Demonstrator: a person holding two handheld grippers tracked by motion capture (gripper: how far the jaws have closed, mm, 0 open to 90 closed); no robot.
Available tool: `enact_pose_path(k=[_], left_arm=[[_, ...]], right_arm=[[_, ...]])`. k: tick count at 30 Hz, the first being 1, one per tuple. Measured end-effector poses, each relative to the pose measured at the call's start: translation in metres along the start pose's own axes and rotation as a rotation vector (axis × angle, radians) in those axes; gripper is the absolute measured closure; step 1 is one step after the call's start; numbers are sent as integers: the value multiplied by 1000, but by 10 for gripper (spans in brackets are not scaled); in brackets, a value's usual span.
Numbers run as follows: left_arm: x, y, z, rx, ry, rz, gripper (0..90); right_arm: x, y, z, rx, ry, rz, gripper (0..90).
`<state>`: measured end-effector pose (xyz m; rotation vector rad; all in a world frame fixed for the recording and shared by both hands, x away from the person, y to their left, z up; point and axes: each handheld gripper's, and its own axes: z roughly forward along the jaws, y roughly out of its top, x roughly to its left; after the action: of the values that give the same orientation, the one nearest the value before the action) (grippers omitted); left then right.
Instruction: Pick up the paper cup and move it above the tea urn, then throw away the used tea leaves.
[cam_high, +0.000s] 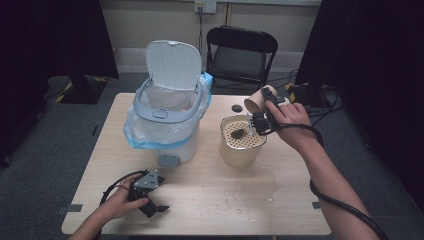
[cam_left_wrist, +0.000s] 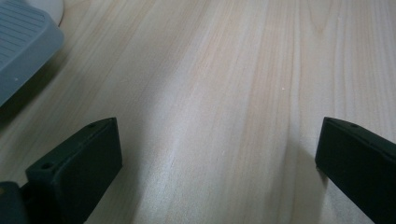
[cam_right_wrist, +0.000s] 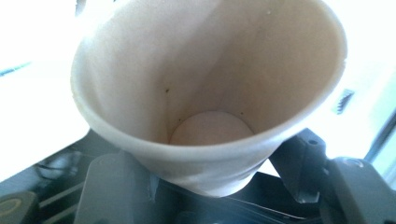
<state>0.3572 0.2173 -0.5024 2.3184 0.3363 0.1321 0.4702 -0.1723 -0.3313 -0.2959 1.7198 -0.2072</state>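
Right tool (cam_high: 263, 116) grips the paper cup (cam_high: 258, 100), tipped over the strainer tub (cam_high: 242, 141) at three o'clock; emptying step, binning likely next; left tool (cam_high: 150, 199) idles released on the bench (cam_high: 210, 195).

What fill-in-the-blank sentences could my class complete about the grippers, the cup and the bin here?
1. The right gripper holds a paper ____ tilted over the perforated container.
2. The lid of the bin stands ____.
3. The left gripper rests on the table with its jaws ____.

Missing words: cup; open; open
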Motion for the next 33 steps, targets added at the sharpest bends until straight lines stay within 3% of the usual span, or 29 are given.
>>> enact_pose_path(k=[2,5,8,9,11,15,18,19,20,21,30,33], left_arm=[[0,0,0,0,0,0,0],[0,0,0,0,0,-1,0],[0,0,0,0,0,0,0],[0,0,0,-1,0,-1,0],[0,0,0,0,0,-1,0],[0,0,0,0,1,-1,0],[0,0,0,-2,-1,-1,0],[0,0,0,-2,-1,-2,0],[0,0,0,-2,-1,-1,0],[0,0,0,-2,-1,-2,0],[0,0,0,-3,-1,-1,0],[0,0,0,-3,-2,0,0]], right_arm=[[0,0,1,-13,38,50,404],[-4,-1,3,-36,132,185,404],[-8,-5,6,-58,190,287,403],[-11,-8,8,-73,223,351,402],[-14,-11,10,-91,258,427,402],[-21,-16,12,-125,283,532,401],[-24,-15,12,-148,327,612,401],[-26,-16,13,-163,330,611,400],[-28,-15,13,-179,362,653,400],[-30,-14,13,-191,374,665,400],[-42,-7,17,-225,451,685,399],[-45,-8,18,-239,489,738,399]])
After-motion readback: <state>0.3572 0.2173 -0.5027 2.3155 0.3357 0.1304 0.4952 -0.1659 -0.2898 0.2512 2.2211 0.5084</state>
